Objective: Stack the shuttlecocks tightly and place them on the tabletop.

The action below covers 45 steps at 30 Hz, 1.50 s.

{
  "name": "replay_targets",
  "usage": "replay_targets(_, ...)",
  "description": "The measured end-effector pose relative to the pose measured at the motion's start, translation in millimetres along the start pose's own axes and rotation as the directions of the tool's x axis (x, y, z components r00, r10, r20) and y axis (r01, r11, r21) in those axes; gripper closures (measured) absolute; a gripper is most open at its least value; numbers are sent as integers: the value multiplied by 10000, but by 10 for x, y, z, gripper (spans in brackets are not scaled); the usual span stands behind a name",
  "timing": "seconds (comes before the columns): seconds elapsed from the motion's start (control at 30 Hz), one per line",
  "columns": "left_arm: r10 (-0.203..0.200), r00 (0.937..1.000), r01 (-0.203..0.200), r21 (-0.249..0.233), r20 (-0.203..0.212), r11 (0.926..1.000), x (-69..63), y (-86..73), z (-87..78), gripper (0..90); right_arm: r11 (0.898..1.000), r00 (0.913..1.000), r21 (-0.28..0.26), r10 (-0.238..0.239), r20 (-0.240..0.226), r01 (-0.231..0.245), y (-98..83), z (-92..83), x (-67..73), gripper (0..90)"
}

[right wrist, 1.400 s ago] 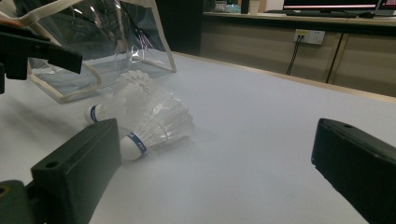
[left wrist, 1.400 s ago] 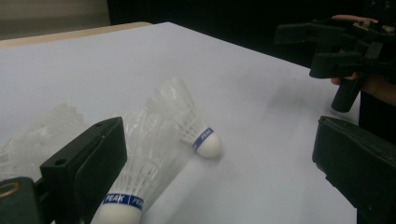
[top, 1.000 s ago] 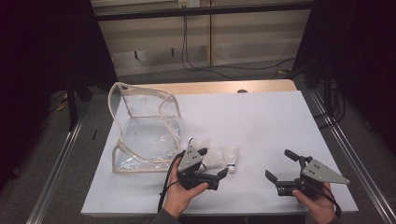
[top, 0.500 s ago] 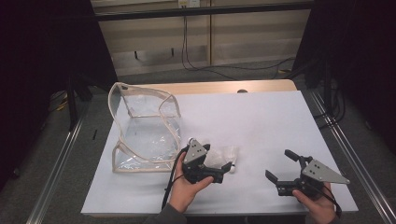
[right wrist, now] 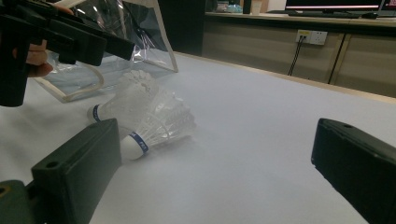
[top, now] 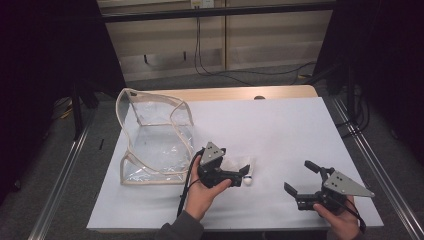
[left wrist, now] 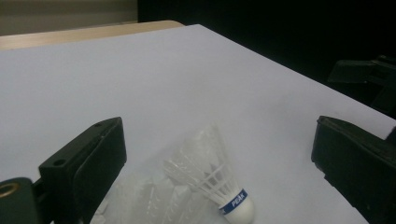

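Two shuttlecocks point(right wrist: 140, 116) lie side by side on the white bench point(top: 280, 130), lower centre of the high view, just right of the clear bag point(top: 155, 140). My left tool point(top: 239, 175) hovers over them with its jaws wide apart; in the left gripper view the nearer shuttlecock point(left wrist: 210, 175) sits between them, cork at lower centre, skirt fanning up-left. My right tool point(top: 302, 180) waits at lower right, jaws likewise spread, holding nothing. Judgement: these are featherweight, the skirts thin, springy and easy to crush; the cork point(left wrist: 238, 210) is firm but rounded and may squirt out. Best hold is across the cork at the blue band point(left wrist: 233, 201), closing gently.
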<state>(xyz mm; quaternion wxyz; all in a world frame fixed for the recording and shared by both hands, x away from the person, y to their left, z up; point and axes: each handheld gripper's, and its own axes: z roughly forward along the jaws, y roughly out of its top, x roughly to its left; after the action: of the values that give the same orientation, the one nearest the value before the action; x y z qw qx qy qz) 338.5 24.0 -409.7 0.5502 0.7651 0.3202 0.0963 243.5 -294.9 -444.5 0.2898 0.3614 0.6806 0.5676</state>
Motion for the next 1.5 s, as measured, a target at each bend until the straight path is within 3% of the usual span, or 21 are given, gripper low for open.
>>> replay_targets(0.37,-359,9973,361,23,-645,9993,95,94,81,51,10000,10000,24,35,-45,-35,-4,-3,-8,9)
replay_targets(0.6,-287,9905,331,307,-1346,9990,160,157,128,62,10000,10000,14,28,-44,-28,-5,-2,-11,9)
replay_targets(0.8,-283,9875,368,522,-1550,9980,205,164,189,65,10000,9999,18,93,-50,-93,-7,-2,-13,9)
replay_targets(0.9,-122,9837,248,678,-1793,9974,224,156,221,66,10000,10000,22,57,-60,-57,-7,-1,-14,9)
replay_targets(1.3,-121,9699,446,1286,-2431,9907,314,113,309,93,10000,9999,-5,50,-98,-50,-6,-1,-15,9)
replay_targets(1.4,-287,9667,600,1162,-2542,9914,318,114,311,96,10000,9999,-14,48,-107,-48,-5,-2,-15,9)
replay_targets(1.5,-153,9615,529,1299,-2743,9901,324,107,317,109,10000,9999,-6,72,-145,-72,-6,0,-10,9)
